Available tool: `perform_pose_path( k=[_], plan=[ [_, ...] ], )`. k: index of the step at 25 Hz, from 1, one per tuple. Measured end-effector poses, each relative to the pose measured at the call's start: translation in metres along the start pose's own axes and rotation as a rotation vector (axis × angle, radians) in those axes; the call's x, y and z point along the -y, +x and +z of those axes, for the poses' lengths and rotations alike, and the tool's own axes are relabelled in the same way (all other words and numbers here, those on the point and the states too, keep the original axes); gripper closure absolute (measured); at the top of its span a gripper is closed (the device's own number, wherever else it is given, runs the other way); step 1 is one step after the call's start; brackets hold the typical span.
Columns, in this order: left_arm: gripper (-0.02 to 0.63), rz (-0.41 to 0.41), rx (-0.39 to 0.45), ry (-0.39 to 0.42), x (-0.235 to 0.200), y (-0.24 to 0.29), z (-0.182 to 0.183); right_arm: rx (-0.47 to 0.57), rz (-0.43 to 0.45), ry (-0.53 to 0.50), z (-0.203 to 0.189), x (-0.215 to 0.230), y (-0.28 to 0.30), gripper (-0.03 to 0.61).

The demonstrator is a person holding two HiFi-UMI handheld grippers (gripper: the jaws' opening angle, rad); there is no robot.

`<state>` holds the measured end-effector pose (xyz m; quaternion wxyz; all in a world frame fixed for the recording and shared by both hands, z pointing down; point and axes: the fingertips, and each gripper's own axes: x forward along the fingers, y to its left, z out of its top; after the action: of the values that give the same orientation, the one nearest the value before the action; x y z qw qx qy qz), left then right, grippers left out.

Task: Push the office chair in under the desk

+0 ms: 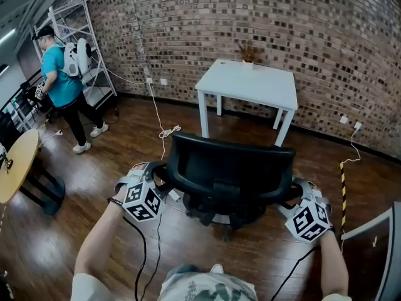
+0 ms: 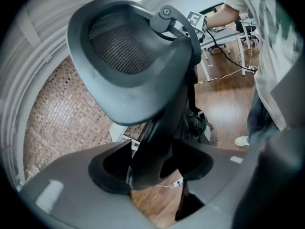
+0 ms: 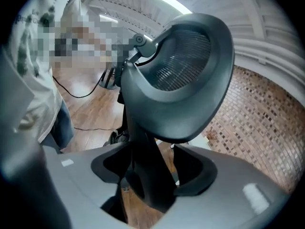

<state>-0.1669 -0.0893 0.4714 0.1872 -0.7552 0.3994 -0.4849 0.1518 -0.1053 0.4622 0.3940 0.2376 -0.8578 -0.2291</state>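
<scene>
in the head view the black office chair stands on the wood floor in the middle of the room, its back turned toward the person holding the grippers. it is well apart from the white desk, which stands beyond it against the brick wall with a small potted plant near its far edge. nothing of the chair is under the desk. the left gripper is at the chair's left armrest and the right gripper at its right armrest, each with its marker cube facing up. a white cable trails across the floor from the wall. at the far left another person in a teal shirt stands by a metal shelf rack, and the edge of a round wooden table shows. in the left gripper view the jaws stand wide and are clamped on the left armrest stem, which fills the gap between them. the left armrest pad looms above, and a pale shirt and a shoe show at the right. in the right gripper view the jaws likewise stand wide and are clamped on the right armrest stem, which runs down between them from the right armrest pad, with the brick wall behind at the right.
</scene>
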Motion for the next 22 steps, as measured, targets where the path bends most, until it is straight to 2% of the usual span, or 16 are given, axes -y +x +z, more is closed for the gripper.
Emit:
perform_pose_path(
  k=[4,13,22],
  plan=[
    [0.347,0.003,-0.004,0.041,-0.002,0.006,-0.001,0.020,-0.003,-0.041,0.003,0.001,0.002,0.311],
    [0.347,-0.005,-0.020,0.027,-0.014,0.019,-0.005,0.032,0.005,-0.049,0.005,0.009,0.011,0.316],
    [0.344,0.006,-0.055,0.011,-0.052,0.054,-0.010,0.023,-0.028,-0.034,0.008,0.035,0.038,0.321]
  ],
)
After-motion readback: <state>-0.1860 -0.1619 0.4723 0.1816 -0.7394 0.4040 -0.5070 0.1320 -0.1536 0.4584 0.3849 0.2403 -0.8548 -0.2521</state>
